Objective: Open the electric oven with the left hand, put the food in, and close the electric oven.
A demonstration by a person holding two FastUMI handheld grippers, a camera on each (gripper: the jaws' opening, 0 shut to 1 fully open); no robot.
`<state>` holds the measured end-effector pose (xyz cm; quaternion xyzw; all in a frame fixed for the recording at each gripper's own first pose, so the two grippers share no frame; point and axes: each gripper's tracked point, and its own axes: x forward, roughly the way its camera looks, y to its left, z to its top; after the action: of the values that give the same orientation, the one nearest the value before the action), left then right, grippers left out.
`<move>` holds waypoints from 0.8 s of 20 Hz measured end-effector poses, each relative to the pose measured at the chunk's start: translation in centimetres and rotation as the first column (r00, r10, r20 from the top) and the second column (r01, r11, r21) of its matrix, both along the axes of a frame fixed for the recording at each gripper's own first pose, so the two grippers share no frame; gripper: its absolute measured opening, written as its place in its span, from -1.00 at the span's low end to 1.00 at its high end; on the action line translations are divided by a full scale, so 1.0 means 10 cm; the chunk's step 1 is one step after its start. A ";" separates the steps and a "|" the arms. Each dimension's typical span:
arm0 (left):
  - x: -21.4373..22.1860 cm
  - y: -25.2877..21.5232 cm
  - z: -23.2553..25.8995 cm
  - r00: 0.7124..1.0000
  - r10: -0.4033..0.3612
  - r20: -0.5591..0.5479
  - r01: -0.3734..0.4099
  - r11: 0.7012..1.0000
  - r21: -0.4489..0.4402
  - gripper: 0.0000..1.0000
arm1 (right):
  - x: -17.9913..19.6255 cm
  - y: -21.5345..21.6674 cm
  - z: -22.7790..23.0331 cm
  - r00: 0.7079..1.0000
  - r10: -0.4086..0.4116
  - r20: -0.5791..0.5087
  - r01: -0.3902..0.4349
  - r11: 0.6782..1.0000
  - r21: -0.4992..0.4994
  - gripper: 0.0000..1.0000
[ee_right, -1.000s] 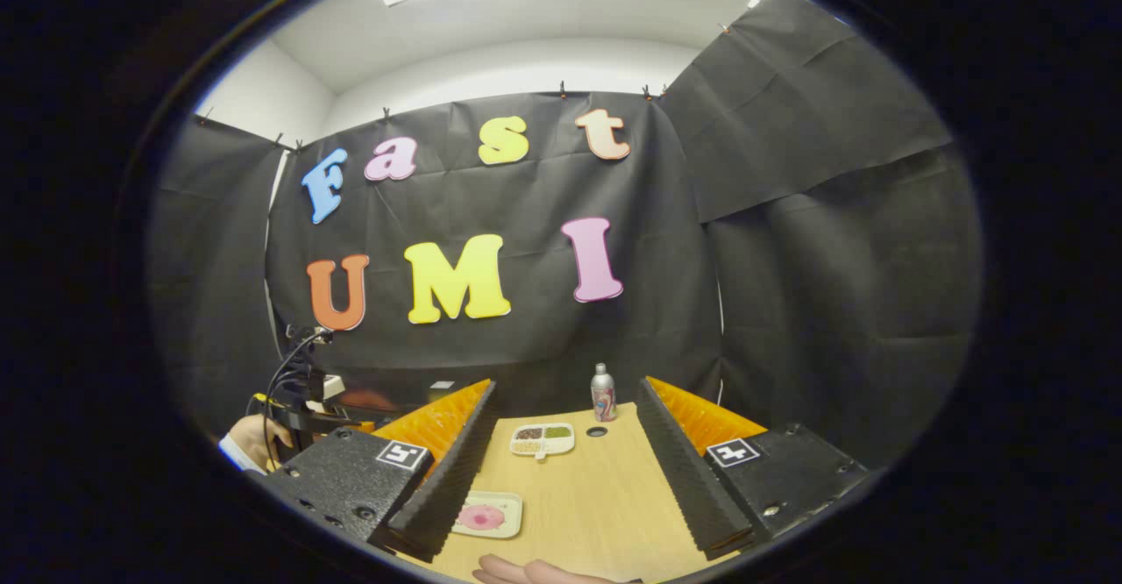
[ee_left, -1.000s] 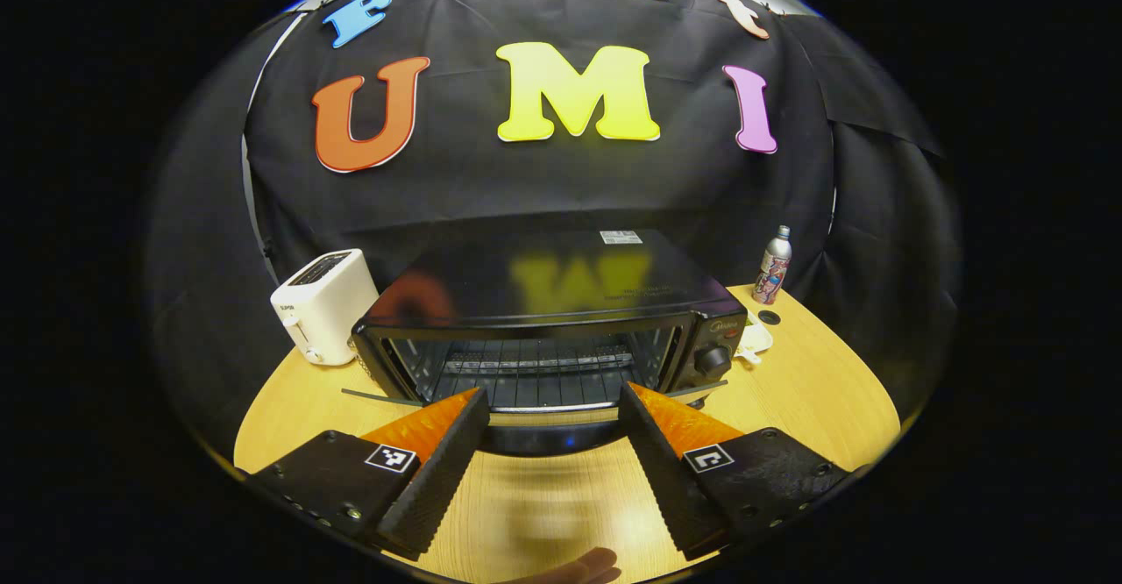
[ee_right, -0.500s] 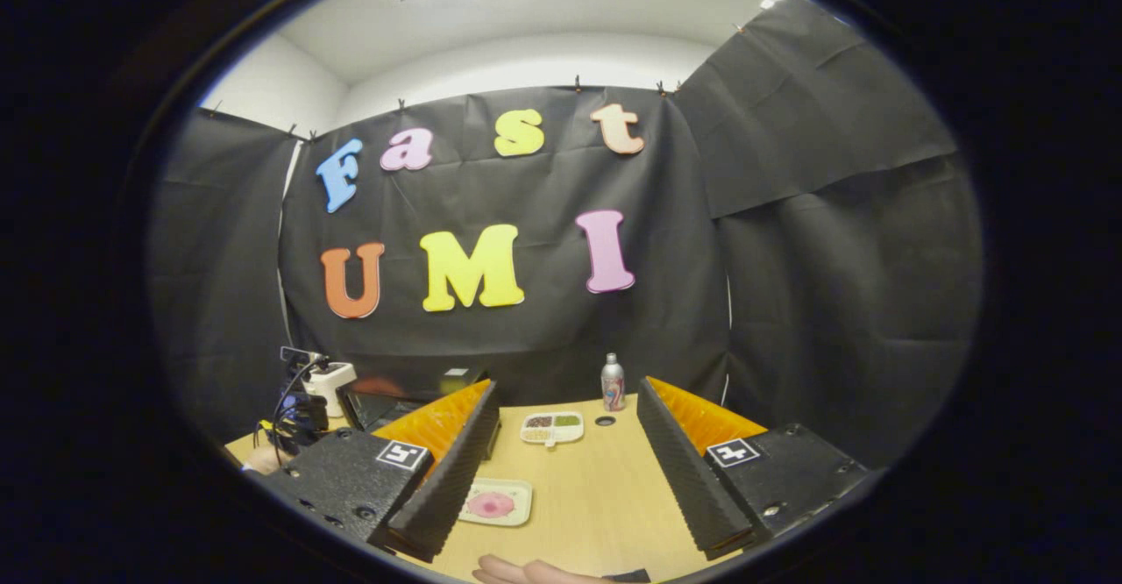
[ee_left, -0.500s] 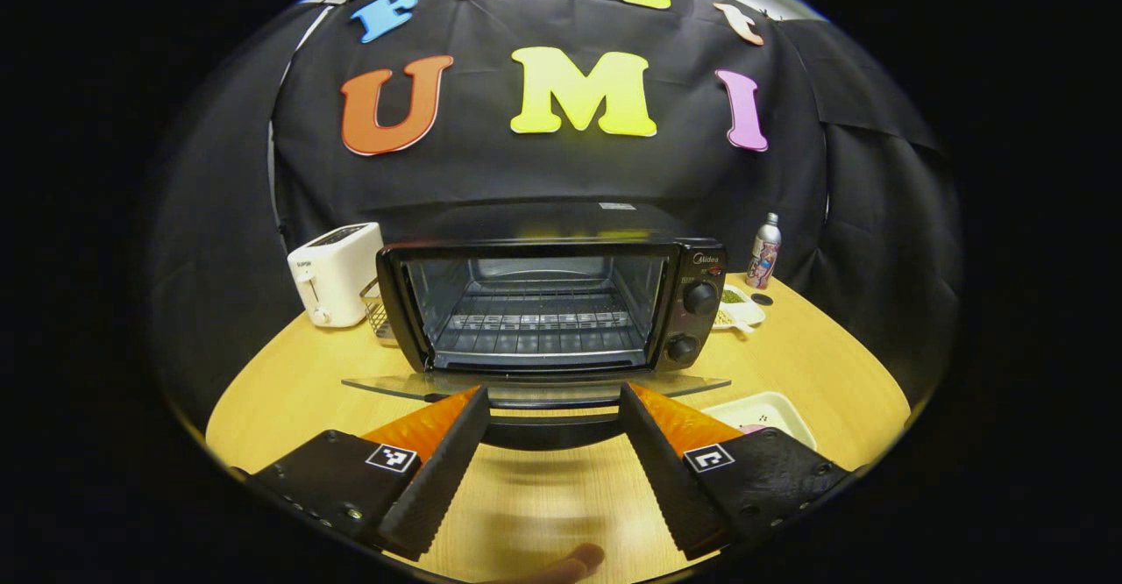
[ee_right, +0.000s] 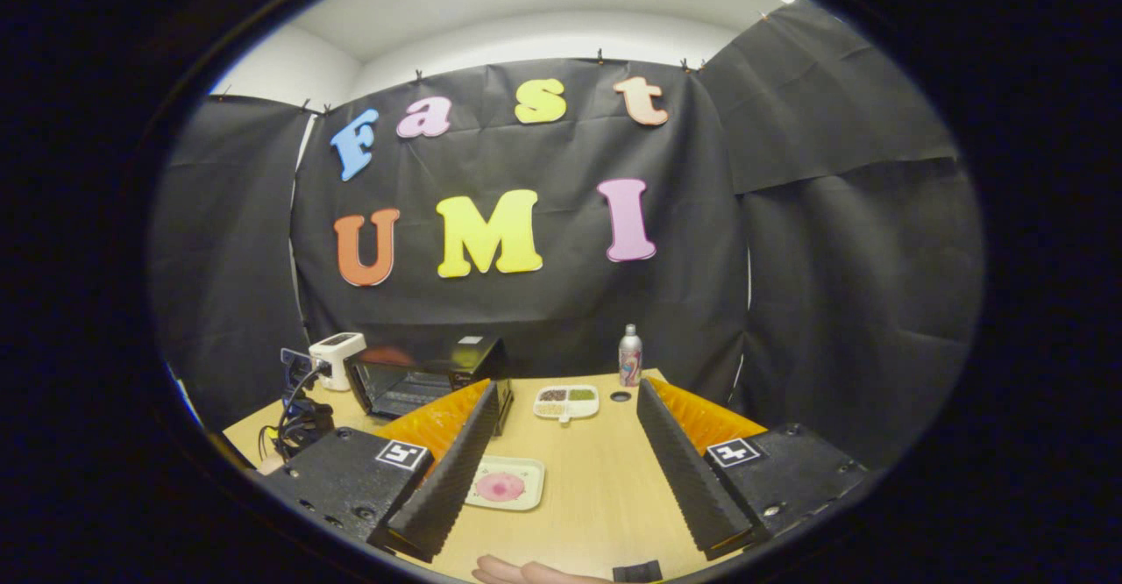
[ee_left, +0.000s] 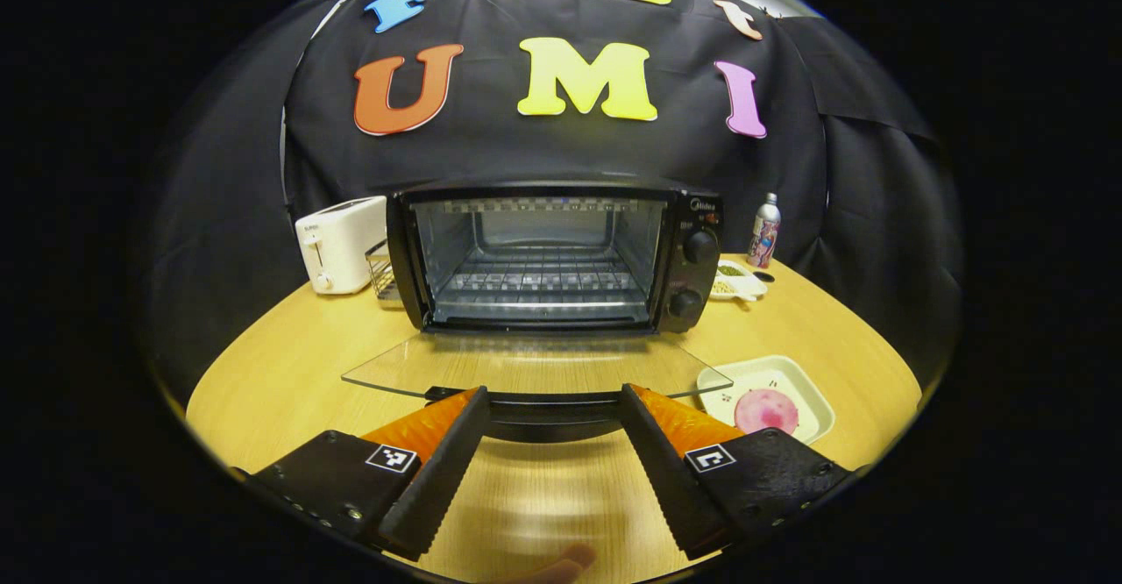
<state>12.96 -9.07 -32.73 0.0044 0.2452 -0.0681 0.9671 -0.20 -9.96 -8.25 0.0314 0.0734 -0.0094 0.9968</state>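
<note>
Jaws on my left gripper [ee_left: 554, 430] are spread wide, with the dark handle bar [ee_left: 548, 416] of the oven door lying between them and neither finger pressing on it that I can see. Jaws on my right gripper [ee_right: 561, 448] are released as well and carry nothing.

Over the last second the glass door [ee_left: 535, 365] has swung from part-way down to flat, so it now lies level just ahead of my left jaws. Beyond it the electric oven [ee_left: 552, 255] stands open, its wire rack [ee_left: 539, 281] bare. I judge the opening step as good as done.

My food, a pink piece on a pale square plate [ee_left: 802, 391], sits on the bench [ee_left: 298, 365] to the right of my left jaws, just beside the door's right corner. From the right gripper view that plate [ee_right: 526, 494] lies low between the jaws, nearer the left finger [ee_right: 447, 470], and the pink food [ee_right: 500, 486] is untouched.

Next, I reckon, the right jaws go down for the plate. I should keep my left gripper clear of the door edge so the glass is not knocked.
</note>
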 end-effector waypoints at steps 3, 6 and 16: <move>-0.07 0.05 -0.17 1.000 -0.014 -0.015 0.015 0.999 0.029 0.92 | 0.12 0.08 -0.22 0.998 0.011 -0.064 -0.012 1.000 -0.027 0.92; -0.12 0.07 -0.40 0.996 0.008 -0.089 -0.009 1.000 -0.006 0.93 | 0.21 0.20 -0.39 0.992 0.030 -0.126 -0.033 0.999 -0.019 0.93; -0.22 0.18 0.03 0.999 0.033 0.043 -0.034 0.999 0.008 0.94 | 0.56 0.27 -0.91 0.959 0.018 -0.283 -0.036 0.998 -0.057 1.00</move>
<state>10.73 -7.23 -32.45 0.0061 0.2248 -0.0507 0.9731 5.37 -7.31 -17.36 -0.0021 0.2148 -0.0025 0.9767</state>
